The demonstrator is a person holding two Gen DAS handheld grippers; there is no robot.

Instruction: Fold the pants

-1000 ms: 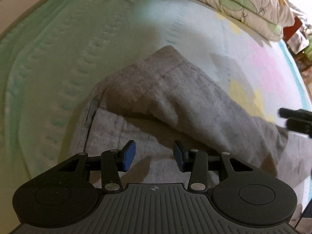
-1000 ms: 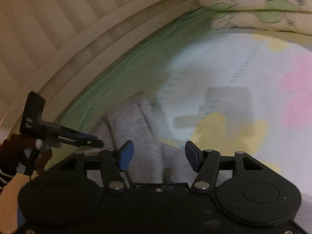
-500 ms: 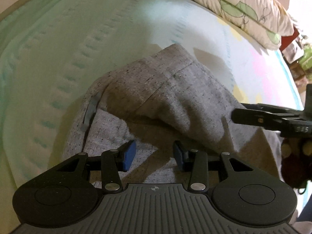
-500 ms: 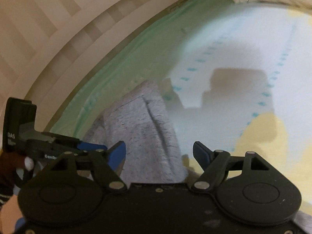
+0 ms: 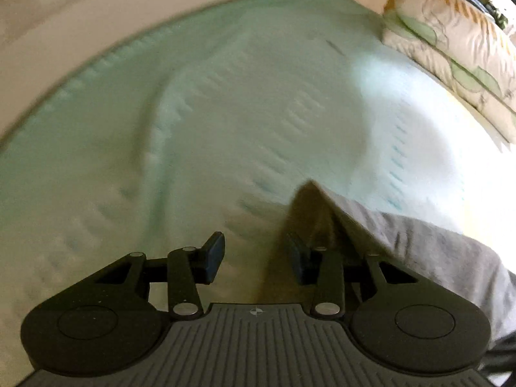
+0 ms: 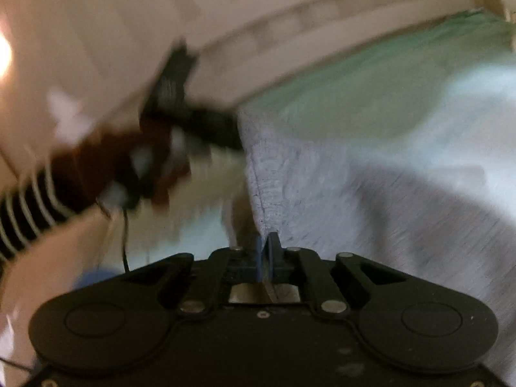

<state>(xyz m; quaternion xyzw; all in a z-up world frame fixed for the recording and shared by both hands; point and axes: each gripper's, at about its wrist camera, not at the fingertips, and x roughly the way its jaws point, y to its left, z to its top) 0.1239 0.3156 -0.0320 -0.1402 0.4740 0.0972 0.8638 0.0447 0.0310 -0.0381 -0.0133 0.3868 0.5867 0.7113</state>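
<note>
Pants (image 6: 322,177): grey, edge pinched between the closed pads of the right gripper (image 6: 265,254); left gripper (image 5: 254,259) half open, empty, pants beside its right finger (image 5: 298,259).

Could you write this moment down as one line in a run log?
step: fold pants | right gripper: shut on grey pants edge | left gripper: open, nothing between pads, beside pants | surface: green bedsheet

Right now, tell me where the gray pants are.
The pants lie on the green bedsheet: at lower right in the left wrist view, below the pillow, and in the right wrist view their edge sits pinched in the right gripper.
</note>
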